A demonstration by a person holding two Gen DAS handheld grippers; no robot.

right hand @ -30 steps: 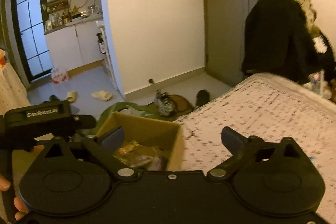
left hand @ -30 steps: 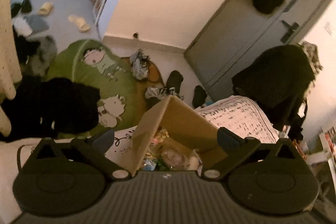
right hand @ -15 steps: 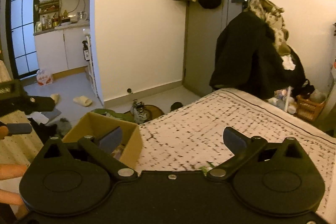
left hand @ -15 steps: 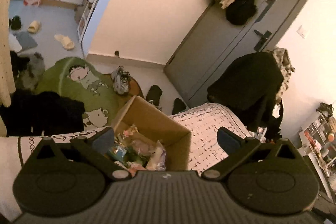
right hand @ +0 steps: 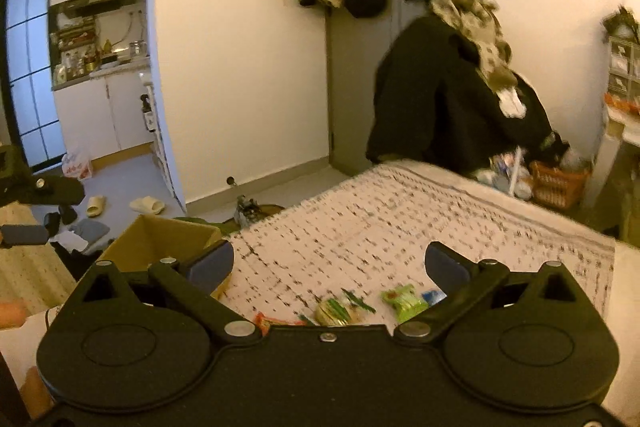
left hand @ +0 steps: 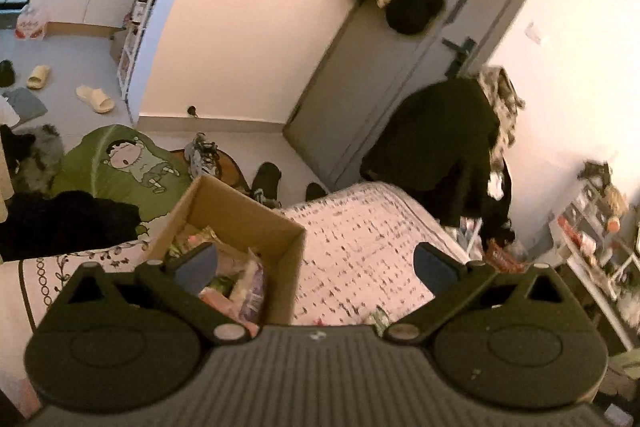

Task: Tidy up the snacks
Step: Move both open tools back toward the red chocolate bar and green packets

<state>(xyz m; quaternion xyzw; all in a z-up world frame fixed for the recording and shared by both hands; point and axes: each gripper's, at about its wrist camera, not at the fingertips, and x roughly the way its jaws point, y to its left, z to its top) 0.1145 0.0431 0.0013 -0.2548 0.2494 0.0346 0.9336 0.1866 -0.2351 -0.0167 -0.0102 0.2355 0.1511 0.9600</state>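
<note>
Bedroom, patterned bed (right hand: 400,227) fills both your views, with the cardboard box (left hand: 240,223) of snacks at its left edge. Loose snack packets (right hand: 402,299) lie on the bed right of the box, under your right tool (right hand: 328,263). Both it and your left tool (left hand: 316,261) are spread wide, holding nothing.

Right gripper (right hand: 329,265) with jaws spread wide above snack packets (right hand: 402,299) lying on a patterned bed (right hand: 380,219); cardboard box (right hand: 160,239) at left.
</note>
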